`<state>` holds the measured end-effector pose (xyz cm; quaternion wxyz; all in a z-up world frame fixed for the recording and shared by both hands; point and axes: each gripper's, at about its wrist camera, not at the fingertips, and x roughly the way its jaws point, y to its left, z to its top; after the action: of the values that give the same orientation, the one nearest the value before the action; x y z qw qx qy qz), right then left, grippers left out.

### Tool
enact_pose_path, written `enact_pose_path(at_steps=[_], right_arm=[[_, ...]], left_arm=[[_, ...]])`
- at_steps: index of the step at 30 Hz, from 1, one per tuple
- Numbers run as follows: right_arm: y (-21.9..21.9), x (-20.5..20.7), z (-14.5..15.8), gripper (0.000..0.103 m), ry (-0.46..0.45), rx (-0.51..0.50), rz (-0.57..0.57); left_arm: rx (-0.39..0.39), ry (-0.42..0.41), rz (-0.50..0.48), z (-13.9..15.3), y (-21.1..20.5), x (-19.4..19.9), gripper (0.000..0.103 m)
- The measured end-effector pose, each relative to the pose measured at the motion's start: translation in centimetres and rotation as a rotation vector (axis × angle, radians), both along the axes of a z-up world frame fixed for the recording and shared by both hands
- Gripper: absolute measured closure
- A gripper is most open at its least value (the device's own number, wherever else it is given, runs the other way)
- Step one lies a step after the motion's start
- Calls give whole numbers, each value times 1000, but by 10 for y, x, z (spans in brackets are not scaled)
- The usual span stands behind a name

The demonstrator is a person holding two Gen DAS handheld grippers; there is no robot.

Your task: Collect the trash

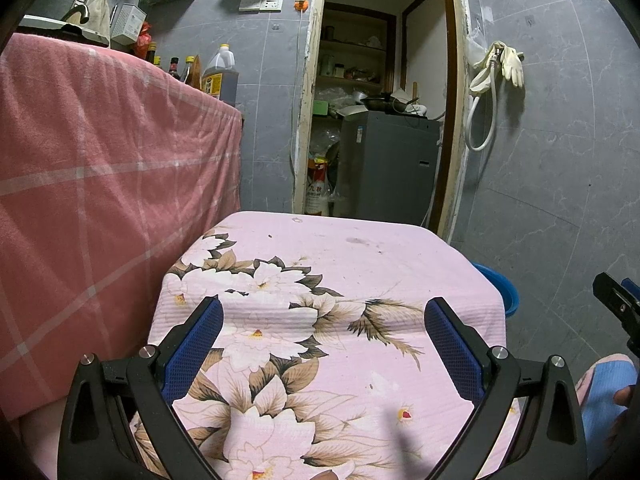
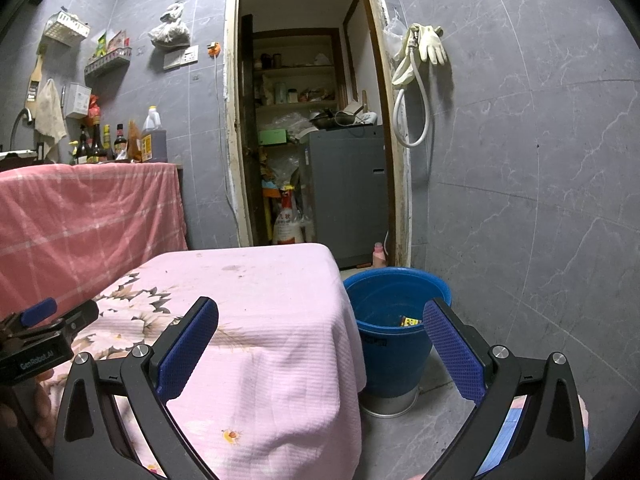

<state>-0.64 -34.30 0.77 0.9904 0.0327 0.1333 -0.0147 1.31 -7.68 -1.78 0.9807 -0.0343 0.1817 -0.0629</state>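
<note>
The left gripper hovered above the pink floral cloth that covered a small table, its blue pads spread wide with nothing between them. It pointed level and straight ahead toward the doorway at 12 o'clock. In the left wrist view, the right gripper showed only as a black tip at the 3 o'clock edge, and a blue slipper lay at 4 o'clock beside the table.

The right gripper was likewise spread wide and empty, held over the table's right corner. Its left pad stood over the cloth and its right pad over the blue bucket. In the right wrist view, the left gripper sat at 9 o'clock, low over the flower print.

The bucket stood on the floor just beside the table, at 3 o'clock from it. A small piece of yellow trash lay inside near the bottom; what else was in there could not be made out. The tabletop bore only faint stains toward its far edge.

At 10 o'clock a counter draped in a red checked cloth carried bottles. At 1 o'clock, gloves and a hose hung on the grey tiled wall. A grey appliance stood beyond the doorway.
</note>
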Motion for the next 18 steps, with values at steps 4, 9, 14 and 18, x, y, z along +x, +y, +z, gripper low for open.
enact_pose_path(at_steps=[4, 9, 14, 18], right_arm=[[0, 0, 0, 0, 0, 1, 0], [0, 0, 0, 0, 0, 1, 0], [0, 0, 0, 0, 0, 1, 0], [0, 0, 0, 0, 1, 2, 0]], left_arm=[[0, 0, 1, 0, -1, 0, 4], [-2, 0, 1, 0, 0, 0, 4], [0, 0, 1, 0, 0, 0, 4], [0, 1, 1, 0, 0, 0, 4]])
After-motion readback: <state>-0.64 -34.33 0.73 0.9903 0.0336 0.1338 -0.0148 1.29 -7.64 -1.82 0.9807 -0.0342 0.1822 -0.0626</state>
